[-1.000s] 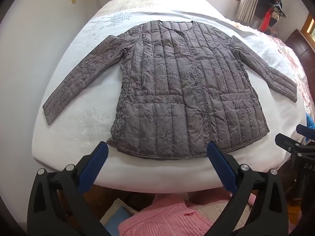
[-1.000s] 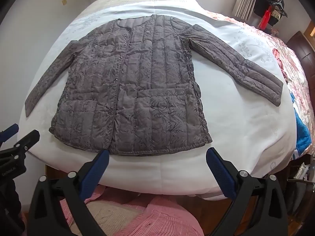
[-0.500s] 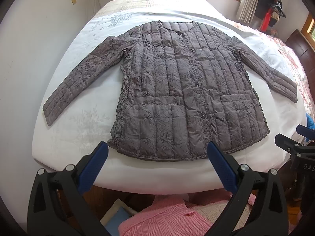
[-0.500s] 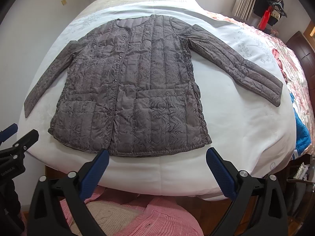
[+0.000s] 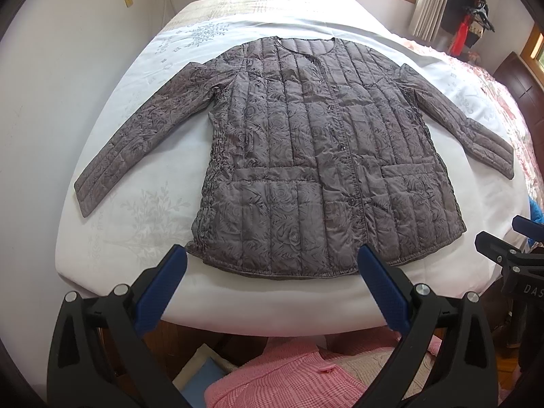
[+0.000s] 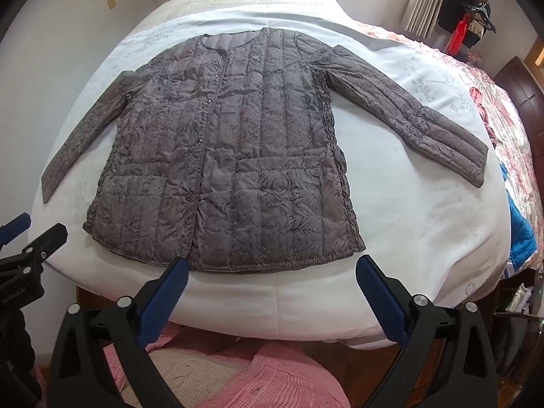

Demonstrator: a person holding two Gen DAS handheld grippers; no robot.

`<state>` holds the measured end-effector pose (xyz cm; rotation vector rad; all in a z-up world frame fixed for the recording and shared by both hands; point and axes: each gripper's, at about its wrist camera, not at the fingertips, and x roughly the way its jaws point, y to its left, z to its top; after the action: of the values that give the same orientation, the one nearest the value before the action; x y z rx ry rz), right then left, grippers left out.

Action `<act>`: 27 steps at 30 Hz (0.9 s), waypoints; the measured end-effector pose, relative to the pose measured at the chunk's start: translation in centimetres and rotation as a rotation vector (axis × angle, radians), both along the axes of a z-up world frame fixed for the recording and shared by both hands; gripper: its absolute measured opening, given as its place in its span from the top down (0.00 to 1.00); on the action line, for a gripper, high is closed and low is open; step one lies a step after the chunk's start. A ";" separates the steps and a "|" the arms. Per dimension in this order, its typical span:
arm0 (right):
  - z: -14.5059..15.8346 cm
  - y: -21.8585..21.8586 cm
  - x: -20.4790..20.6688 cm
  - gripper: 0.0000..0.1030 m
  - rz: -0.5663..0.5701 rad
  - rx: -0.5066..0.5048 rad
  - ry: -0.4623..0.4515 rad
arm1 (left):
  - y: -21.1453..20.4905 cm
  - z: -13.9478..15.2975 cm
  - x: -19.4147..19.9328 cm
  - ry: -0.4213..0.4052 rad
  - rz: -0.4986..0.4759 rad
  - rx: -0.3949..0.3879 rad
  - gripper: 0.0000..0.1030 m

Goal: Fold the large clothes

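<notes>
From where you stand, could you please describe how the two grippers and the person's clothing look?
The left gripper and right gripper match: black plastic frames with silver screw heads and two fingers faced with textured blue pads. White lettering marks each body, only partly readable. No cables show. The person wears a pink checked garment.

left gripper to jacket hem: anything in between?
Nothing lies there. In the left wrist view only a bare strip of white bedsheet separates the open left gripper from the jacket hem; no contact yet.
</notes>
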<state>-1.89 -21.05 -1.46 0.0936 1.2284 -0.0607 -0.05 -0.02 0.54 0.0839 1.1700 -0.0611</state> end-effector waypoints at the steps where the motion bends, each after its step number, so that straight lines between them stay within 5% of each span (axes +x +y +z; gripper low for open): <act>1: 0.0 0.0 -0.1 0.04 -0.001 0.000 -0.002 | 0.0 0.0 0.0 -0.001 -0.001 0.000 0.04; 27: 0.2 0.2 0.0 0.04 0.001 -0.005 -0.005 | 0.3 0.1 0.5 0.000 0.002 0.000 0.04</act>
<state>-1.88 -20.87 -1.30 0.0887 1.2229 -0.0620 0.45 0.27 0.62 0.0828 1.1698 -0.0589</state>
